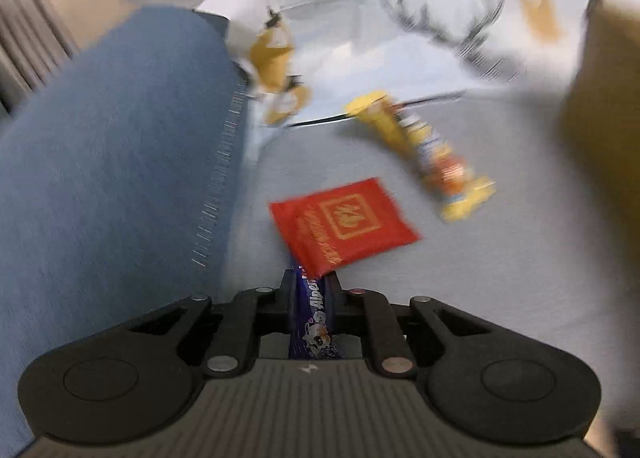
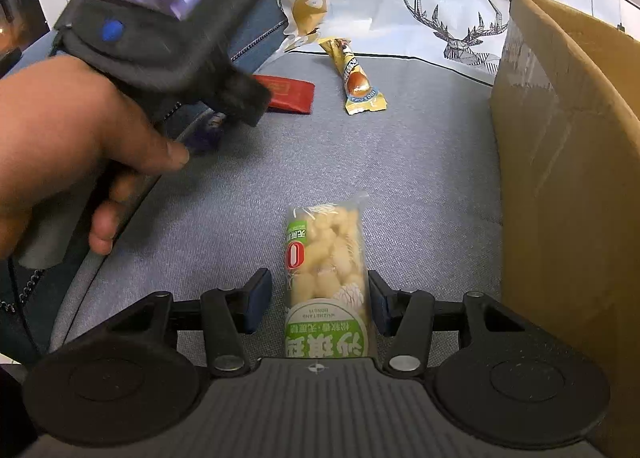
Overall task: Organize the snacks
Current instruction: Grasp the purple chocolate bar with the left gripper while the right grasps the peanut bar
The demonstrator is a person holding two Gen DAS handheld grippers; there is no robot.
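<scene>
A grey fabric surface (image 2: 400,162) spreads under everything, and I can't tell whether it is a sofa seat or a covered counter. At its far edge lies a white printed cloth (image 2: 400,18) with a deer drawing and the words "FASHION HOME". Along the right side stands a tall cardboard box (image 2: 560,178), its flap up. On the left, a blue fabric bin (image 1: 120,158) with a stitched edge fills much of the left wrist view.

The person's left hand (image 2: 68,146) grips the handle of the left tool (image 1: 310,290), whose fingers are clamped on a purple snack bar (image 1: 314,318) with a cow cartoon on its wrapper, held just beside the blue bin. The bar's far end is tucked under a red packet (image 1: 344,226), which lies flat on the grey fabric.

Nearer the box, the right tool (image 2: 320,298) has its fingers spread wide, one on each side of a clear-and-green puffed snack pack (image 2: 326,270) lying lengthwise on the fabric; the fingers are not pressing it.

Farther back, near the cloth's edge, a yellow wrapped snack (image 2: 354,78) lies at an angle, well apart from the red packet.
</scene>
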